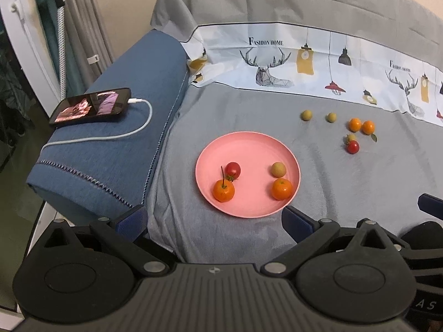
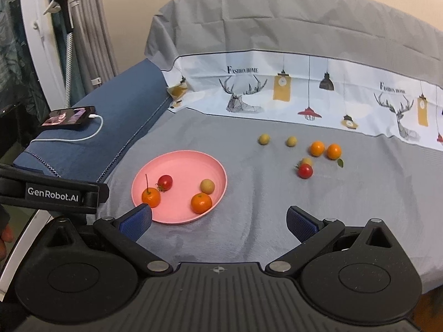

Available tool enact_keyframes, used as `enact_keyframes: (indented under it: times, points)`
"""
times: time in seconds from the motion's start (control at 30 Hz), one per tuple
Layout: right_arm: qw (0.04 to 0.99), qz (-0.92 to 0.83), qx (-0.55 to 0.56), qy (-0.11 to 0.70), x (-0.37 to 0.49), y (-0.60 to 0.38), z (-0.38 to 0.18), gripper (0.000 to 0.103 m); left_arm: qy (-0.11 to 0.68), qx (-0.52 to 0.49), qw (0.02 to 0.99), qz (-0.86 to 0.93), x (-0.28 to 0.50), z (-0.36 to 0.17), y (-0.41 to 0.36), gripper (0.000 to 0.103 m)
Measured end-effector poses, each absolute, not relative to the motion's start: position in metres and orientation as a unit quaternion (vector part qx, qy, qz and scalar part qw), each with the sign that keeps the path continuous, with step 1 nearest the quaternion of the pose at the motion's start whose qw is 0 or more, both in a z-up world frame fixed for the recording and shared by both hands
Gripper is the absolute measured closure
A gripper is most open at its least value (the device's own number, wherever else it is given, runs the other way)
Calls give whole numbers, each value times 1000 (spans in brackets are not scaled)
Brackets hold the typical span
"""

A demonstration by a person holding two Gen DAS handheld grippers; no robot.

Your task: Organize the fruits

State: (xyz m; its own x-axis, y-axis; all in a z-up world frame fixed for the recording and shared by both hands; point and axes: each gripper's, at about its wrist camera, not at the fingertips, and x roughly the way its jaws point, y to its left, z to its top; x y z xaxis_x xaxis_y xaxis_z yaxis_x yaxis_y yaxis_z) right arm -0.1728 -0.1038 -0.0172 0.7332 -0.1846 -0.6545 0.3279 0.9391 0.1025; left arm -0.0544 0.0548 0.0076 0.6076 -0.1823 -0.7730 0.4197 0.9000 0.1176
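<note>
Left gripper [image 1: 213, 218]: I have its fingers spread wide and empty, hanging over the near rim of the pink plate [image 1: 249, 149].
Right gripper [image 2: 218, 221]: also spread and empty, its left finger [image 2: 137, 219] just beside the plate's near edge, above the grey cloth [image 2: 249, 235].
On the plate: two oranges, one with a long stem [image 1: 223, 190] and one at near right [image 1: 281, 189], a cherry tomato [image 1: 232, 169] and a yellow-green fruit [image 1: 278, 169].
Still loose: to the far right on the cloth I see two yellow-green fruits [image 1: 306, 115], two oranges [image 1: 355, 124], and a tomato [image 1: 353, 147] touching another pale fruit.
Risk, rolling: everything is round and the cloth is soft; I judge a grip set off-centre would squirt a fruit away.
Risk, touching pair: closing on the loose tomato may knock its neighbour off.
Risk, crushing: the tomato looks soft; a hard squeeze could split it.
Risk, plate: a finger this near the rim could tip it and spill the four.
Risk, collision: both grippers sit close together; reaching right at once could clash them.
</note>
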Motion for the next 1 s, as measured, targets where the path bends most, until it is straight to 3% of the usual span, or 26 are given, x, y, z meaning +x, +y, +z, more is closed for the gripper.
enact_keyframes:
  times: [0.33,0.63,1.0]
  points:
    - [908,-212,145,331,-170,-167,-37,1,439,163,864,-187,-16,-8,0,0]
    - [889,-294,154,315,-139,-262,-68,1,469,144,844,-218,62,-33,-97,0]
    - [872,-316,69,367,-26,-390,-156,1,511,146,818,-220,183,-124,-220,0]
